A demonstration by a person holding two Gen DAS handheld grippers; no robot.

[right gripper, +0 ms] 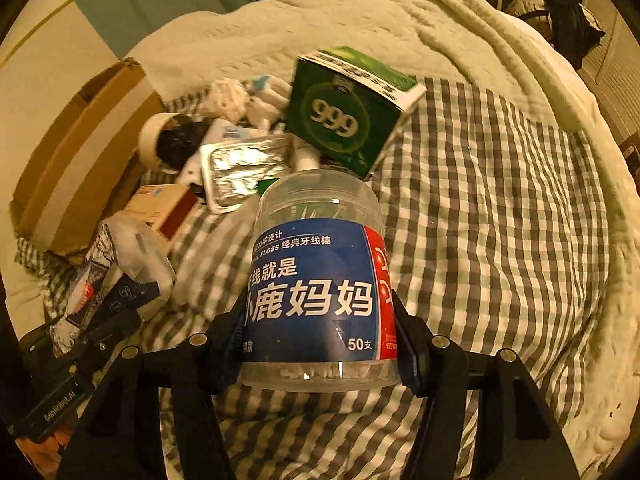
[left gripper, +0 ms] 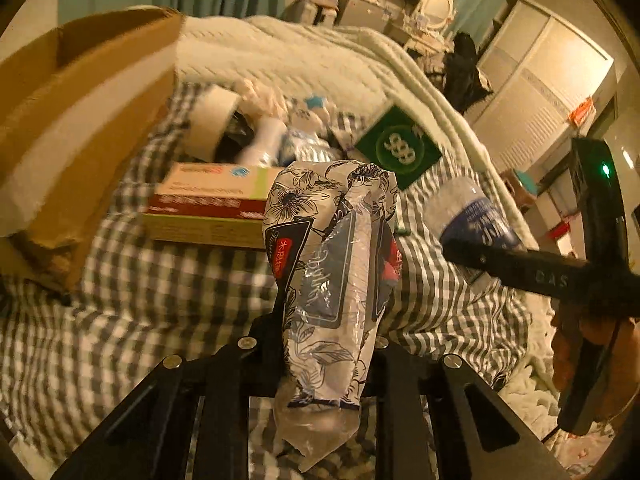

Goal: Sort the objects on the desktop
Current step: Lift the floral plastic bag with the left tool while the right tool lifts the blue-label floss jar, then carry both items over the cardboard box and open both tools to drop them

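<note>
Desktop objects are spread over a checked bedspread, and two of them are already lifted clear of it. A floral-printed plastic packet is clamped between the jaws of the left gripper; its long axis runs straight out along the fingers, so it stands forward and upward in the left wrist view and its crumpled clear end hangs back below the jaws. A clear floss-pick jar with a blue label is held across its body by the right gripper, the pads pressed on either side of the label, and its long axis likewise points away along the fingers.

The coming move is judged to turn on where the open cardboard box lies from each tool. In both views it is seen at the far left edge of the bed, beyond the remaining pile. From the left gripper it lies ahead and to the left, with only a flat red-and-green carton between; from the right gripper it lies well to the left, past the left gripper and the pile. The left hand is therefore judged the nearer one for a drop into the box, if the box is indeed the goal, which the pictures do not settle.

Still on the spread are a green 999 box, a foil blister pack and a tape roll, clustered close together near the box.
</note>
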